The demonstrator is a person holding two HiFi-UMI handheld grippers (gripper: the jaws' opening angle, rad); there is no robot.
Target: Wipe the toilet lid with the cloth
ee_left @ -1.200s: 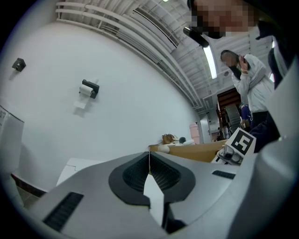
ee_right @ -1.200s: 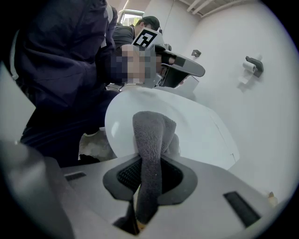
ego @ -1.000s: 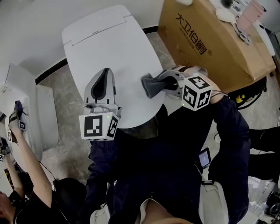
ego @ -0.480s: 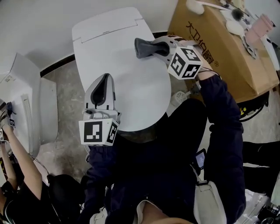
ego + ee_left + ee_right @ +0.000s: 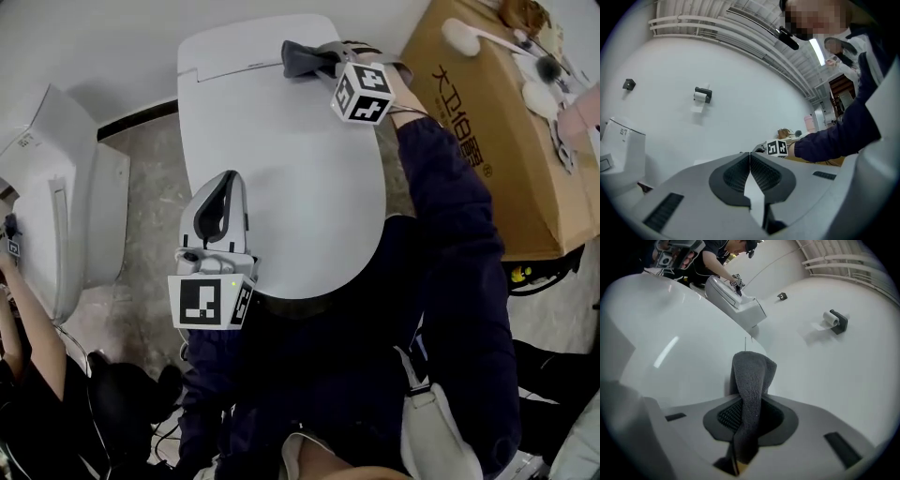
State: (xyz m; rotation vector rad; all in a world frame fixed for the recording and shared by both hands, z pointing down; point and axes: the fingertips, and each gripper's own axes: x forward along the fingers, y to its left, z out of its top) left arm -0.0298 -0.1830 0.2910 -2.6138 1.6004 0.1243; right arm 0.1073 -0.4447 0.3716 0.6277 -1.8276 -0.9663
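Observation:
The white toilet lid (image 5: 291,169) lies closed below me in the head view. My right gripper (image 5: 311,58) is at the lid's far end near the hinge, shut on a dark grey cloth (image 5: 296,58) that sticks out to the left over the lid. In the right gripper view the cloth (image 5: 750,394) stands folded between the jaws, with the lid (image 5: 670,343) just below it. My left gripper (image 5: 223,202) hovers over the lid's near left edge, shut with nothing in it; its jaws (image 5: 750,176) meet in the left gripper view.
A brown cardboard box (image 5: 497,141) with small items on top stands right of the toilet. A second white toilet (image 5: 56,206) stands at the left, where another person's arm (image 5: 28,328) reaches. A toilet-roll holder (image 5: 833,319) hangs on the wall.
My right gripper has carried the cloth from the lid's near right side up to its far end by the hinge. The left gripper has stayed in place.

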